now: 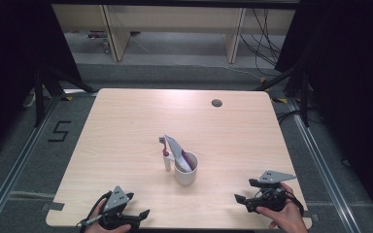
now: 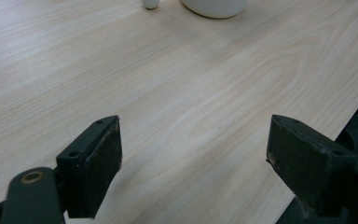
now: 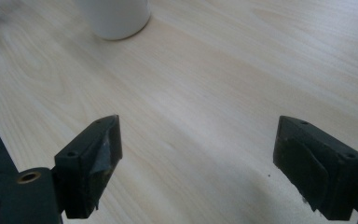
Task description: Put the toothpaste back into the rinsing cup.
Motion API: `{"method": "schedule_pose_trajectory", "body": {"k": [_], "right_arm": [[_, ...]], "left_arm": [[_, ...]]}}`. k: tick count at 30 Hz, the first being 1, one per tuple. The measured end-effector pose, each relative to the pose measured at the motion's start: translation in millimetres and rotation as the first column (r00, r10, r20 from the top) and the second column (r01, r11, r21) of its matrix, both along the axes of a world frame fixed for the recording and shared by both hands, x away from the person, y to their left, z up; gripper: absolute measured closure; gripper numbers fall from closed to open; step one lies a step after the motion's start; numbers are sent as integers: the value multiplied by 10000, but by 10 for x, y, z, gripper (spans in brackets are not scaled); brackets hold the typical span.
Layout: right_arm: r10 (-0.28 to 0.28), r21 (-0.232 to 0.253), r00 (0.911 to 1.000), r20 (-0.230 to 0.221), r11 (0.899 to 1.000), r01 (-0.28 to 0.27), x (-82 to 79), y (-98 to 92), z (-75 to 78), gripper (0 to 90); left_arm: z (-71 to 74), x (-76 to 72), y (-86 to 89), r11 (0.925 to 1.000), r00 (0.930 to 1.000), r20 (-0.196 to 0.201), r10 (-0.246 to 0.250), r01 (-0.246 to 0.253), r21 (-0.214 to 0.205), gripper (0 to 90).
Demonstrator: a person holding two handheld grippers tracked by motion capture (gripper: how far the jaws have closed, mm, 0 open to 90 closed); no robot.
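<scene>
I judge nothing is started yet: the white cup (image 1: pixel 185 171) stands mid-table with the grey-and-purple tools (image 1: pixel 177 149) in and beside it. My left gripper (image 1: pixel 141 213) and right gripper (image 1: pixel 243 190) wait near the front edge, jaws wide apart, holding nothing.

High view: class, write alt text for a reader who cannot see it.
A white ceramic mug holding a grey and purple tube stands mid-way on a pale wooden table, a small white stick-like item beside it. Near the front edge, the left gripper and right gripper rest open.
</scene>
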State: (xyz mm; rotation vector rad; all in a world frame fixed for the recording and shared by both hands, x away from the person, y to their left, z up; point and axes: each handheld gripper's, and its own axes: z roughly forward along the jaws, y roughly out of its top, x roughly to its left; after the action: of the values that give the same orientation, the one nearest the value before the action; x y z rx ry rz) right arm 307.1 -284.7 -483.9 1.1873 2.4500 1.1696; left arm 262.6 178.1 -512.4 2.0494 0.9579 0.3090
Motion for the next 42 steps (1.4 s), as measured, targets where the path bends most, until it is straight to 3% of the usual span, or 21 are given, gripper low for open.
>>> {"method": "schedule_pose_trajectory", "body": {"k": [1, 5, 8, 10, 12, 14, 17, 18, 19, 21, 22, 23, 24, 27, 28, 31, 35, 36, 42], "right_arm": [[-21, -22, 9999, -170, 10000, 21, -13, 3, 3, 162], [200, -323, 9998, -28, 9993, -201, -27, -10, -21, 162], [152, -315, 9994, -315, 9994, -162, -59, 3, -40, 162], [351, -430, 9993, -85, 9984, -355, -49, -12, -58, 162], [55, -485, 9996, -290, 9988, -69, -87, -3, -56, 162], [68, -585, 9991, -410, 9982, -92, -96, -13, -68, 162], [106, -634, 9991, -418, 9979, -133, -109, -17, -105, 162], [-181, -578, 9984, -542, 9982, 149, -129, -6, -113, 163], [71, -750, 9990, -439, 9971, -104, -120, -30, -110, 163], [-230, -613, 9982, -557, 9979, 195, -142, -23, -122, 162], [-33, -823, 9989, -463, 9966, -5, -131, -47, -113, 163], [-7, -761, 9999, -157, 9971, -5, -123, -52, -136, 163], [-318, -764, 9970, -705, 9967, 264, -157, -43, -116, 163], [-90, -900, 9986, -527, 9959, 42, -145, -67, -124, 162], [-417, -796, 9957, -831, 9962, 351, -173, -48, -122, 163], [-339, -890, 9975, -613, 9956, 284, -155, -63, -139, 162], [-497, -954, 9963, -704, 9945, 429, -158, -59, -154, 164], [-473, -980, 9968, -651, 9944, 408, -157, -60, -153, 164], [-521, -1044, 9958, -757, 9936, 440, -160, -67, -134, 164]], "left_arm": [[0, -3, -2, 10000, 10000, -23, 21, -21, -15, 178], [11, -7, 0, 10000, 10000, -41, -13, 14, 52, 178], [15, -10, 0, 10000, 10000, -35, -12, 12, 47, 178], [17, -11, 0, 10000, 10000, -16, -23, 23, 60, 178], [20, -11, 1, 10000, 10000, 27, -46, 46, 86, 177], [9, -17, -22, 9997, 9999, 101, 123, -120, -221, 178], [19, -23, -13, 9999, 10000, 77, 47, -46, -140, 178], [23, -25, -14, 9999, 10000, 60, 59, -58, -137, 178], [28, -21, -2, 10000, 9999, 87, -65, 65, 33, 178], [31, -23, -2, 9999, 9999, 65, -105, 104, 70, 178], [31, -23, -8, 9999, 9999, 83, -87, 86, 58, 178], [23, -28, -31, 9997, 9999, 119, 29, -26, -248, 178], [23, -28, -31, 9997, 9999, 140, 24, -21, -232, 178], [38, -31, -28, 9999, 9999, 110, -33, 34, -139, 178], [43, -31, -26, 9999, 9999, 104, -35, 36, -108, 176], [46, -28, -27, 9999, 9998, 181, -27, 29, -111, 167], [56, -27, -25, 9998, 9997, 183, -188, 189, -23, 165], [51, -30, -40, 9998, 9998, 186, -76, 79, -192, 164], [63, -28, -24, 9999, 9997, 203, -150, 150, 2, 160]]}}
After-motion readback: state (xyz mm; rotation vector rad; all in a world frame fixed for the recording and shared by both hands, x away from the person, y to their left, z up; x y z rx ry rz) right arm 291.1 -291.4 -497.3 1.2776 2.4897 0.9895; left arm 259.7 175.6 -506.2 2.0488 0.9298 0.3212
